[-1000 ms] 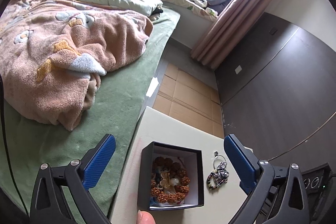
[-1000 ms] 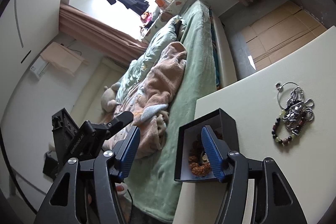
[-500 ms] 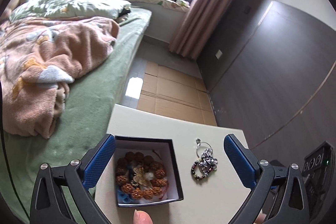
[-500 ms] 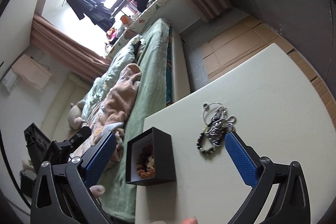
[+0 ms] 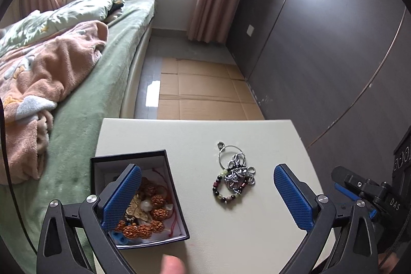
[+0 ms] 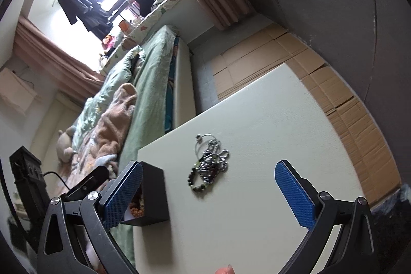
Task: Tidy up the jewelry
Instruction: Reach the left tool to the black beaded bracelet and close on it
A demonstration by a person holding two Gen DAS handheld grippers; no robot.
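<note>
Left wrist view: I see both tools wide, empty; jewelry tangle beside box, perhaps touching neither, on counter.

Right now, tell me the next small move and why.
Probably ease the right claw down over the loose jewelry: it lies on the table beside the box, not in it, and the open claw already frames it with nothing held.

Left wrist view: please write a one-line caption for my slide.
Open left gripper above a loose jewelry pile beside an open black box of beads.
</note>
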